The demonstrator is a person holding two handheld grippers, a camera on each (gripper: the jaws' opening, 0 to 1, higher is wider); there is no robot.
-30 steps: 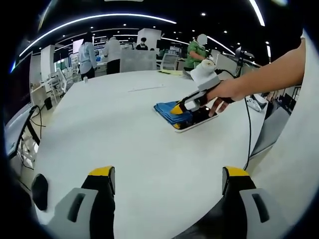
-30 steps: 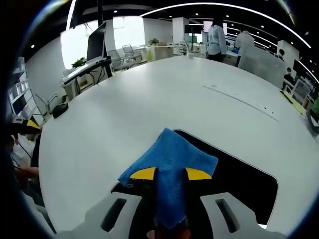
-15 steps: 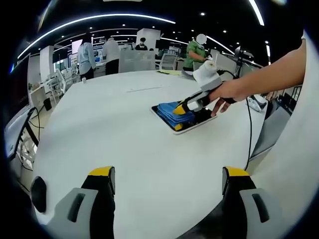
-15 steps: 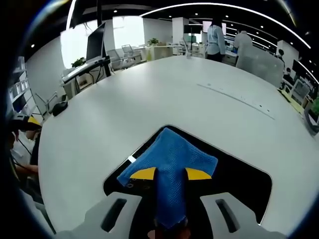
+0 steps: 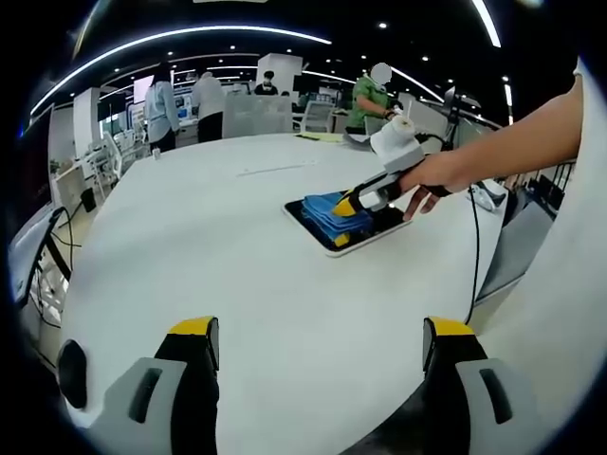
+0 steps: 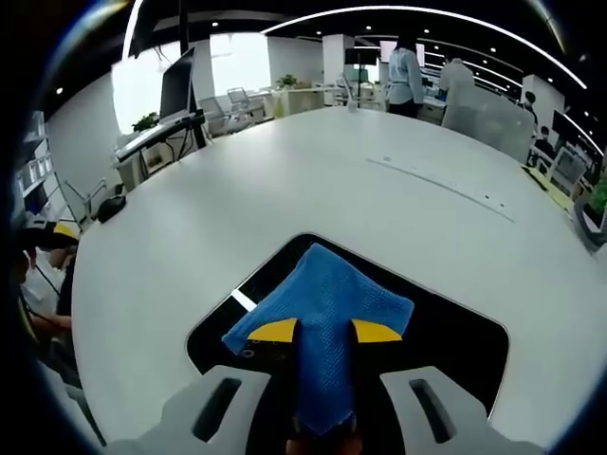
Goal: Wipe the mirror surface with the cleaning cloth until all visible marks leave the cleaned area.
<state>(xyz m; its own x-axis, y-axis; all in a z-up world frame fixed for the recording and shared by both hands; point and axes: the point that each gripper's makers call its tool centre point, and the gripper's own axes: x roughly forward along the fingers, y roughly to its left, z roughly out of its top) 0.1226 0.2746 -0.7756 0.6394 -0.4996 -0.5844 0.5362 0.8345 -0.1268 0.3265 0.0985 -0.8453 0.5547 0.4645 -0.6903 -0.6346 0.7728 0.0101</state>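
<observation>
Left gripper view, own gripper: the left gripper [image 5: 318,355] is held low over the white table [image 5: 190,246] with its jaws spread wide apart and nothing between them
Left gripper view, mirror: the mirror [image 5: 343,227] is seen lying flat on the table, well ahead and a little to the right of the left gripper, with its long axis running away to the upper right
Left gripper view, cloth: the cleaning cloth [image 5: 327,210] is spread on the mirror's nearer-left part, pressed down by the right gripper [image 5: 353,202], which is carried in a hand [image 5: 432,175] reaching in from the right
Right gripper view, own gripper: the right gripper [image 6: 318,332] is clenched on the cleaning cloth [image 6: 322,299], a fold of which is pinched between the yellow tips and fans out ahead
Right gripper view, mirror: the dark mirror [image 6: 446,332] lies directly under the cloth, and more bare glass is left to the right than to the left
Judged relation: the right gripper is by far the nearer, already on the mirror; the unwiped stretch is judged to lie to its right along the long axis
</observation>
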